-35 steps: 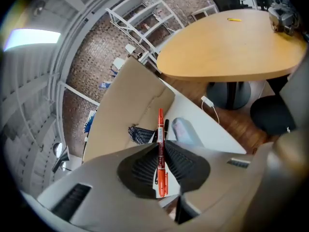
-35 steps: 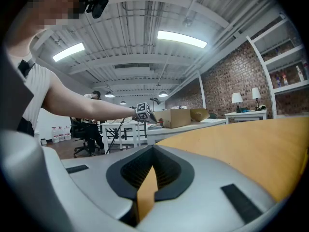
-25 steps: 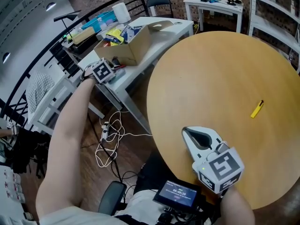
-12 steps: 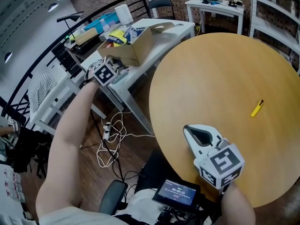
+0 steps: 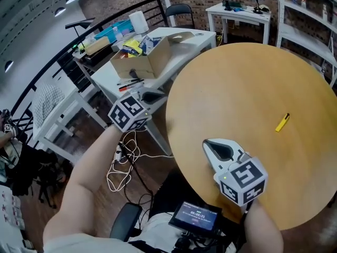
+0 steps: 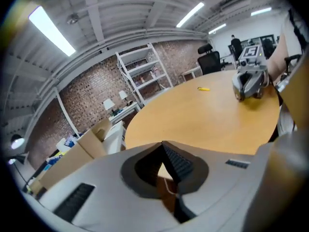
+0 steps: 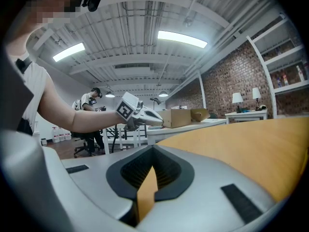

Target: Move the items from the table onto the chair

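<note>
A small yellow item [image 5: 282,122] lies on the round wooden table [image 5: 253,78], towards its right side; the left gripper view also shows this yellow item [image 6: 203,88]. My right gripper [image 5: 209,145] rests on the table's near edge, shut, with nothing between its jaws. My left gripper [image 5: 158,96] hangs over the gap between the white table [image 5: 108,83] and the round table. Its jaws have just been closing and now meet at the tips with nothing between them. The right gripper view shows the left gripper [image 7: 159,122] in mid-air.
An open cardboard box [image 5: 142,59] and clutter stand on the white table, with pens [image 5: 129,83] near its front. A black chair [image 5: 179,8] stands at the back. Cables [image 5: 124,157] lie on the floor. A white side table with lamps [image 5: 239,7] is at the far wall.
My left gripper has swung away from the white table by the box, towards the round table's edge. The right gripper has stayed put.
</note>
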